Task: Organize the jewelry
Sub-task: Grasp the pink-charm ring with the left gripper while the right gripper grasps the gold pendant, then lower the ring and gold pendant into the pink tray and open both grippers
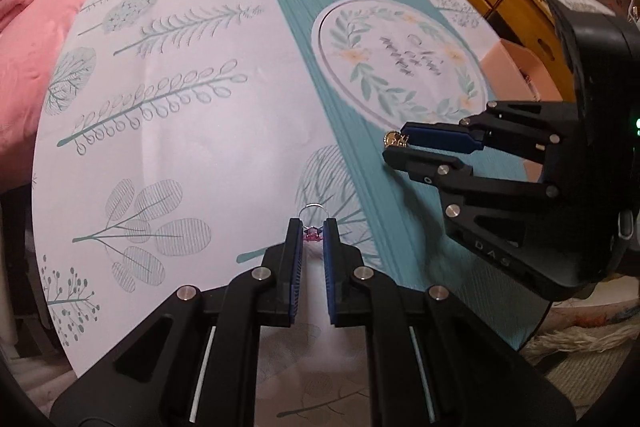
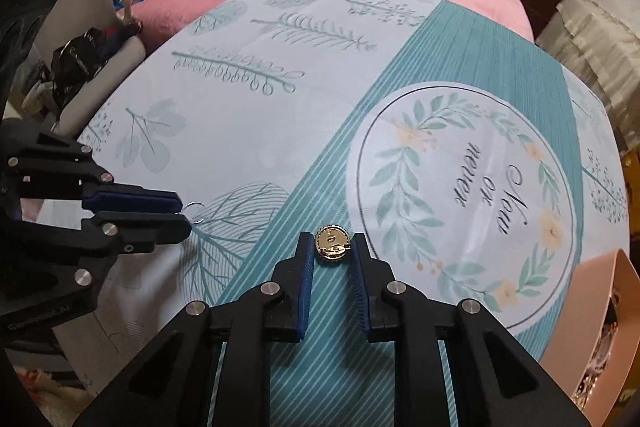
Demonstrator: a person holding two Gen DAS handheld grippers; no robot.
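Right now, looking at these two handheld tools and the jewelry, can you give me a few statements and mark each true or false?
1. The left gripper holds a silver ring with a pink stone. True.
2. The gold brooch lies inside the printed wreath circle. False: it sits between the right gripper's jaws, over the teal stripe beside the circle.
3. The tablecloth is plain red. False: white and teal with leaf prints.
4. A pink box stands at the table's edge. True.
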